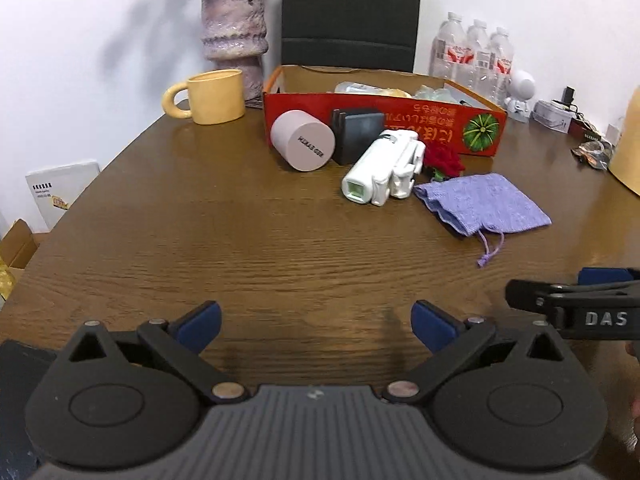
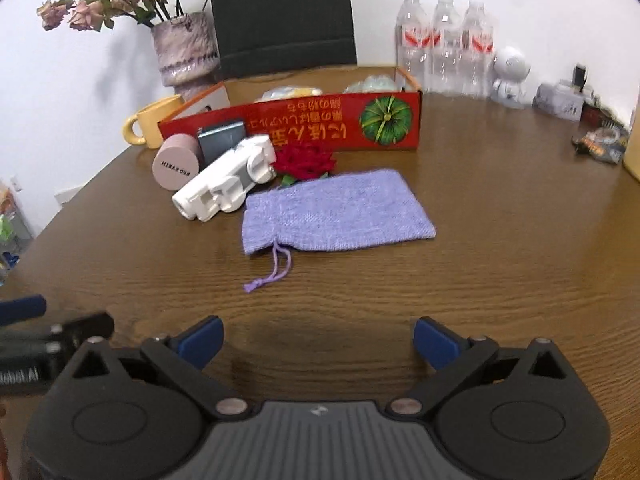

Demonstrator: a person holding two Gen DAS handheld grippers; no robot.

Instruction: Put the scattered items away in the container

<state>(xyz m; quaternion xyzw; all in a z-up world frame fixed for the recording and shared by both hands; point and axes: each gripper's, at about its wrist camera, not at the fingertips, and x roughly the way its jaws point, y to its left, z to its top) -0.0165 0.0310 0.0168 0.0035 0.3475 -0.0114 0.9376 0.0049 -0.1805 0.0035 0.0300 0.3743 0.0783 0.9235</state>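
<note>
A: Both grippers, left gripper (image 1: 316, 322) and right gripper (image 2: 318, 340), spread wide, holding nothing?

B: Yes. Knitted lilac drawstring pouch (image 2: 336, 210) lies flat at twelve o'clock; red cardboard box (image 2: 320, 126) beyond.

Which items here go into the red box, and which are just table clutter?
For the job:
red box
pink cylinder
dark grey case
white device
red rose
purple pouch

Lying about:
yellow mug
vase
water bottles
white robot figure
</note>
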